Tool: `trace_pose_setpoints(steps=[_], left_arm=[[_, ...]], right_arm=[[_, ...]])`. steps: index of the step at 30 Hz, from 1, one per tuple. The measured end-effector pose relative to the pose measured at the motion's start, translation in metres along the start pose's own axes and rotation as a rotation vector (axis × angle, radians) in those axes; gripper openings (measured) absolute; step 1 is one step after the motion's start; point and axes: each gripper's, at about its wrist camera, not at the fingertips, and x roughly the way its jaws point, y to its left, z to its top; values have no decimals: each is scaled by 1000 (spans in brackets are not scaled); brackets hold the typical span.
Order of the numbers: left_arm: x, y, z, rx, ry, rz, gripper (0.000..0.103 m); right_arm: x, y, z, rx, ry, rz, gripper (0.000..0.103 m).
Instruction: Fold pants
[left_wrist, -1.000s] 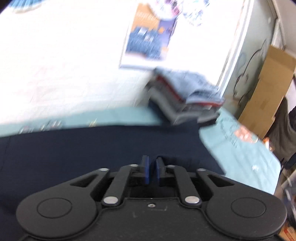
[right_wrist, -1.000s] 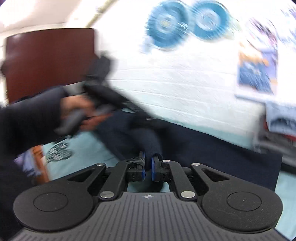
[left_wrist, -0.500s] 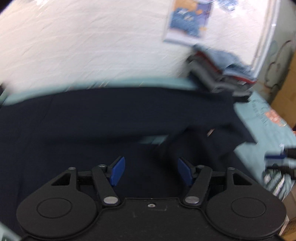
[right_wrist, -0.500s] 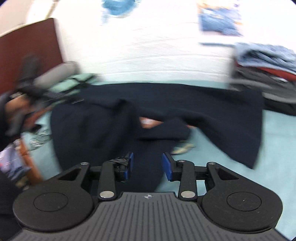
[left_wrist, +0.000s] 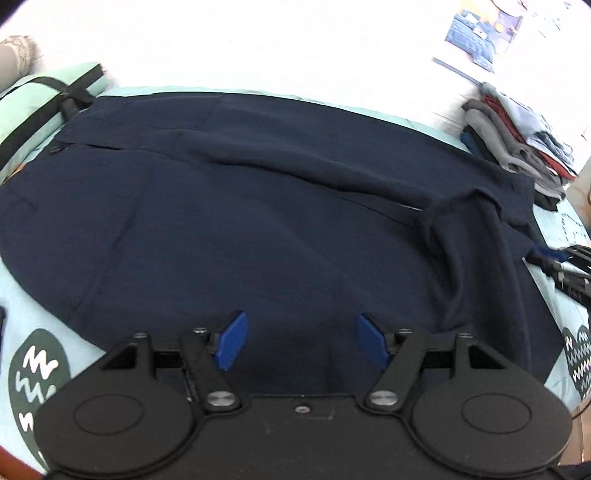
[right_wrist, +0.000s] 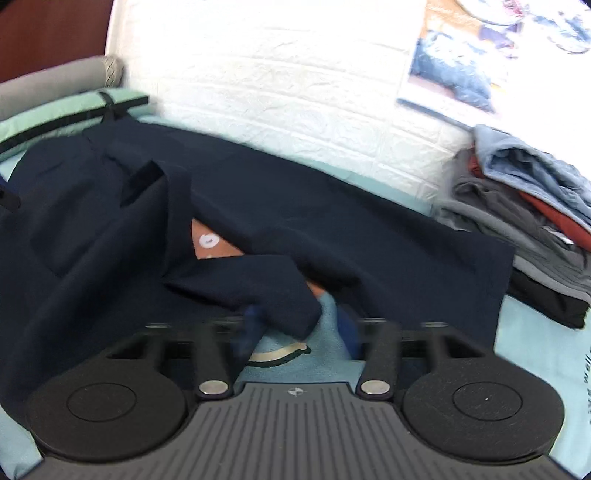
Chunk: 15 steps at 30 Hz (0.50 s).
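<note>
Currently the pants lie lengthwise on the light-blue bed sheet, one leg laid over the other, hem end rumpled. Left claw: wide, empty. Right claw: wide, empty, beside the crumpled hem. Next step, judged: grip and straighten that hem.

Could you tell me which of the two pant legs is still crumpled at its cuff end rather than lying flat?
The near leg of the pants: its cuff end is bunched and twisted. The far leg, along the wall, lies flat and straight.

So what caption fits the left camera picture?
Open left gripper over navy pants spread on a light-blue sheet.
</note>
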Motion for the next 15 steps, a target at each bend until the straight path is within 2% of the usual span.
trace_pose_setpoints(steps=[1, 3, 5, 7, 10, 11, 13, 14, 15], left_arm=[[1, -3, 0, 13, 3, -7, 103], [4, -9, 1, 42, 7, -23, 103], [8, -11, 1, 59, 13, -38, 103], [11, -12, 1, 63, 19, -47, 103], [18, -13, 6, 50, 25, -63, 103], [19, -14, 7, 48, 26, -67, 103], [20, -17, 7, 53, 28, -71, 103], [20, -18, 7, 55, 29, -72, 103], [19, -18, 6, 57, 30, -71, 103]], right_arm=[[-3, -1, 3, 4, 14, 5, 7], [-27, -4, 10, 39, -14, 40, 4], [-64, -14, 19, 130, -45, 103, 4], [-108, -27, 29, 193, -98, 111, 3], [-156, -51, 36, 277, -150, 29, 3], [-159, -59, 35, 295, -130, -26, 3], [-143, -72, 27, 301, -24, -126, 5], [-130, -79, 19, 330, 25, -154, 11], [-117, -85, 9, 368, 48, -174, 27]])
